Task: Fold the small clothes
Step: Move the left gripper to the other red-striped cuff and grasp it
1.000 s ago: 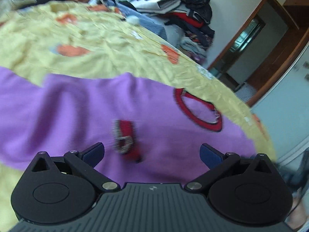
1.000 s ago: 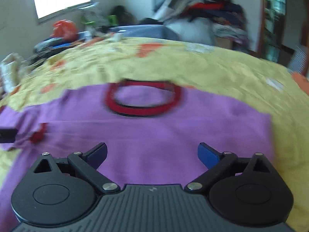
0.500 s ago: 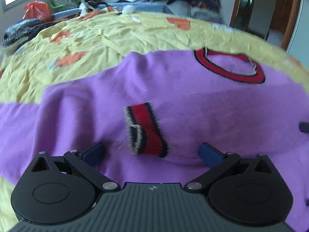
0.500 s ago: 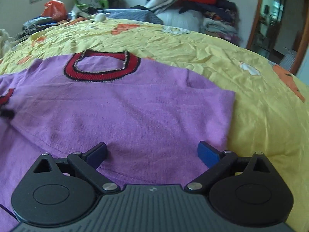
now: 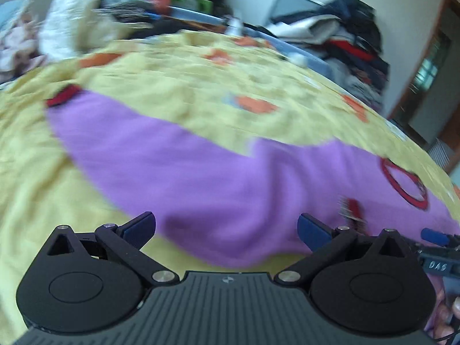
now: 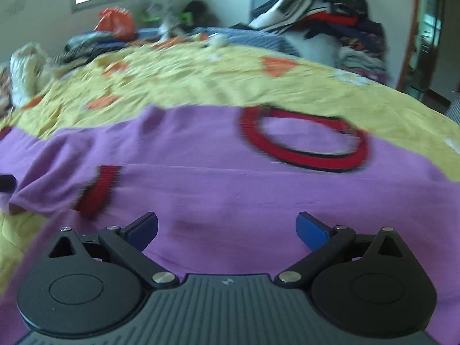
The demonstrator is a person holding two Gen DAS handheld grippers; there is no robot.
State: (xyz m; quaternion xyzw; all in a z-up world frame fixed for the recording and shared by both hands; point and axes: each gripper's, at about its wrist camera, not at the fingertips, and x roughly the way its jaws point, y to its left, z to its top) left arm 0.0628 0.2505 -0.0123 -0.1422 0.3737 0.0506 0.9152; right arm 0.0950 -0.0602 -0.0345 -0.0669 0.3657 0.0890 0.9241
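Note:
A purple sweater with a red collar and red cuffs lies flat on a yellow bedspread. One sleeve stretches far left, ending in a red cuff. Another cuff lies folded onto the body, near the red collar. My left gripper is open and empty over the sweater's lower edge. My right gripper is open and empty over the sweater's body; it also shows at the left wrist view's right edge.
Piles of clothes sit beyond the bed at the back right. An orange bag and clutter lie under the window. A white bundle rests at the bed's far left. A doorway is on the right.
The left wrist view has swung left, so the folded cuff moved from centre to the right and the long sleeve came into view. The right wrist view shifted left over the sweater's body.

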